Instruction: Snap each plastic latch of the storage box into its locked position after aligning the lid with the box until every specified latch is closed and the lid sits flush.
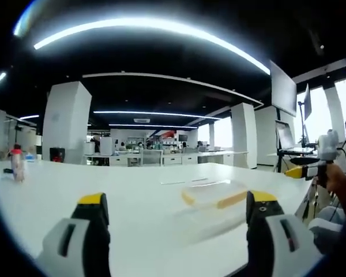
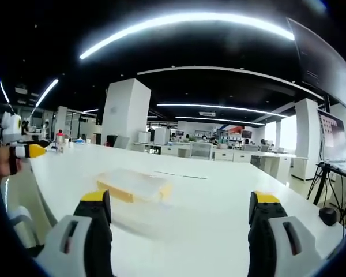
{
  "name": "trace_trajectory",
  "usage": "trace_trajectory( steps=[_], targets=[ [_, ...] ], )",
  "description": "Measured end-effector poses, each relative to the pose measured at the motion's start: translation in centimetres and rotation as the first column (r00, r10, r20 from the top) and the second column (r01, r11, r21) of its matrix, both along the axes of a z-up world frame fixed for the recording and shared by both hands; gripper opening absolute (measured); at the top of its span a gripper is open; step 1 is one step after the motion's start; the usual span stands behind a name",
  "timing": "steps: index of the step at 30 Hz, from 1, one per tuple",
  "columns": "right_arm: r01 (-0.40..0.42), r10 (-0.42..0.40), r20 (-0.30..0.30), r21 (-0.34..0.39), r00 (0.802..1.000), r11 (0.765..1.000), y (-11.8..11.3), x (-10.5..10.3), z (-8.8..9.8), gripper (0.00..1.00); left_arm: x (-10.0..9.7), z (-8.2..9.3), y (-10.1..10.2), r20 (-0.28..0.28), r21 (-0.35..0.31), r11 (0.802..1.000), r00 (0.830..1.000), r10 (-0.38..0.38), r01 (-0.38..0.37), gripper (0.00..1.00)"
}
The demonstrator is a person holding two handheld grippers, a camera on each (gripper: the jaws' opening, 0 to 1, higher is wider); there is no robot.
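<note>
A clear plastic storage box (image 1: 214, 194) with yellow latches lies on the white table (image 1: 121, 190), its lid on top. In the left gripper view it sits ahead and right of centre, beyond my open left gripper (image 1: 179, 213). The right gripper (image 1: 308, 170) enters that view at the far right, held by a hand (image 1: 341, 180). In the right gripper view the box (image 2: 132, 186) rests ahead and left of centre, past my open right gripper (image 2: 179, 213). The left gripper (image 2: 24, 151) shows at the far left edge there. Nothing is between either pair of jaws.
A red-capped bottle (image 1: 16, 163) stands on the table at the far left. Monitors on a stand (image 1: 291, 138) and a tripod (image 2: 334, 190) are off the table's end. White pillars (image 1: 66, 124) and desks fill the office behind.
</note>
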State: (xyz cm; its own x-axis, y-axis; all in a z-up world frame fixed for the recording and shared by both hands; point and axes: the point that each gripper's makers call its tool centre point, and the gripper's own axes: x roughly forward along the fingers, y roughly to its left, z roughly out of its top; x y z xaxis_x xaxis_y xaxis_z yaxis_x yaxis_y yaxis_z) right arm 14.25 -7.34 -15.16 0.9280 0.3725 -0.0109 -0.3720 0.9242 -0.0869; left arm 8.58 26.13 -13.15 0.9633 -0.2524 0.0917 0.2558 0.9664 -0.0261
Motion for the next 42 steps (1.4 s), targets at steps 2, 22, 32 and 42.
trace_trajectory(
  steps=[2, 22, 32, 42],
  targets=[
    [0.003, -0.003, 0.004, 0.001, 1.0, 1.0, -0.1, 0.0, 0.1, 1.0, 0.0, 0.0, 0.1, 0.0, -0.002, 1.0, 1.0, 0.002, -0.002, 0.99],
    [-0.003, 0.004, 0.013, -0.032, 1.0, 0.999, 0.2, -0.1, 0.3, 1.0, -0.3, 0.6, 0.3, 0.022, -0.003, 1.0, 1.0, 0.011, -0.011, 0.97],
    [-0.038, 0.038, -0.006, -0.041, 0.999, 0.998, 1.0, -0.2, -0.1, 1.0, -0.3, 0.2, 0.1, -0.005, -0.01, 1.0, 1.0, -0.002, 0.002, 0.97],
    [-0.035, 0.035, -0.002, -0.03, 0.999, 0.999, 0.8, -0.1, 0.1, 1.0, -0.1, 0.0, 0.2, -0.013, -0.008, 1.0, 1.0, -0.001, 0.001, 0.97]
  ],
)
